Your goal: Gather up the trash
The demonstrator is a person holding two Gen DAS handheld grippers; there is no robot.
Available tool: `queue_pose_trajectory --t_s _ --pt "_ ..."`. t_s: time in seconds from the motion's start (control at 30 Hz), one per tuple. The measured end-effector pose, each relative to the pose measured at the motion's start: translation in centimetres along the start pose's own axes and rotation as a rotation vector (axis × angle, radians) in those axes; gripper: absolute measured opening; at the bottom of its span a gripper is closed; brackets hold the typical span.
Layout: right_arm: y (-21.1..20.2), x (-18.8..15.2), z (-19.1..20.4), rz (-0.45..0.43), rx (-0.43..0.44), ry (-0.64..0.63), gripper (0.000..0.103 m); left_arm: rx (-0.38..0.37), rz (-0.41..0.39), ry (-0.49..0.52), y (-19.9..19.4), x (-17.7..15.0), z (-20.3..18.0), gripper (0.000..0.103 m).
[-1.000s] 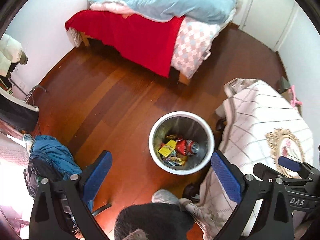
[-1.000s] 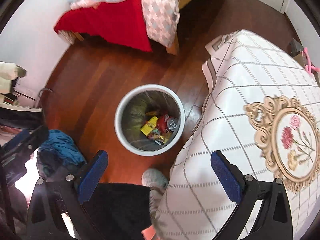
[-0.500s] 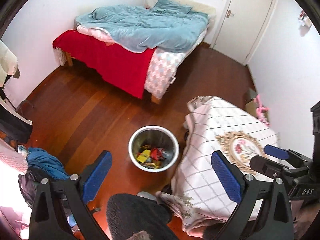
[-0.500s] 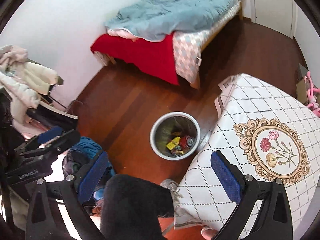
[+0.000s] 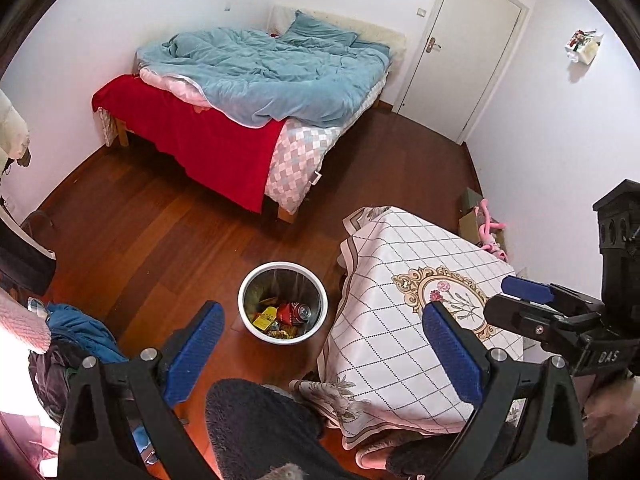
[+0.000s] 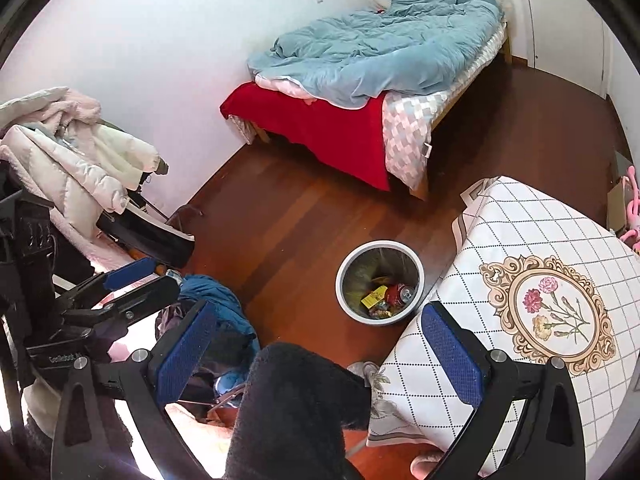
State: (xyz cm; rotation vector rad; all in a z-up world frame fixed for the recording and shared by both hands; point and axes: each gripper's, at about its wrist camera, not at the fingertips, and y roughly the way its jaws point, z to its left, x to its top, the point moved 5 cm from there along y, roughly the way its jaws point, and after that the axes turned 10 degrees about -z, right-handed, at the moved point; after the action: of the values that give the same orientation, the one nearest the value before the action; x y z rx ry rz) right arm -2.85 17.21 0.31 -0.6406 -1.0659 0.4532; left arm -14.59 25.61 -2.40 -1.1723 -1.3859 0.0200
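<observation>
A round metal trash bin [image 5: 256, 284] with a white rim stands on the wooden floor beside the table; it also shows in the right wrist view [image 6: 352, 264]. Inside lie a red can [image 5: 294, 313], a yellow packet [image 5: 265, 317] and other wrappers. My left gripper [image 5: 322, 350] is open and empty, held high above and nearer than the bin. My right gripper [image 6: 320, 350] is open and empty, also high above the floor. The right gripper shows at the right edge of the left wrist view [image 5: 532, 300].
A table with a white checked cloth [image 5: 404, 264] stands right of the bin. A bed [image 5: 260, 92] with blue duvet and red blanket is at the back. Clothes pile [image 6: 212, 300] and a rack with coats [image 6: 68, 152] stand left. A white door [image 5: 460, 48] is at the back right.
Both grippers have risen and pulled back from the bin, so the bin looks smaller and more of the room shows. Both stay open and empty.
</observation>
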Motion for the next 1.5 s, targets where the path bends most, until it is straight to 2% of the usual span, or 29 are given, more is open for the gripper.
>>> queue_pose_trajectory --t_s 0.7,1.5 --pt "1.6 0.5 0.5 0.028 -0.002 -0.01 0.103 0.0 -0.016 -0.022 -0.2 0.5 0.8 0.101" --pt "0.7 0.8 0.7 0.017 -0.007 -0.023 0.103 -0.011 -0.018 -0.031 0.1 0.2 0.6 0.103"
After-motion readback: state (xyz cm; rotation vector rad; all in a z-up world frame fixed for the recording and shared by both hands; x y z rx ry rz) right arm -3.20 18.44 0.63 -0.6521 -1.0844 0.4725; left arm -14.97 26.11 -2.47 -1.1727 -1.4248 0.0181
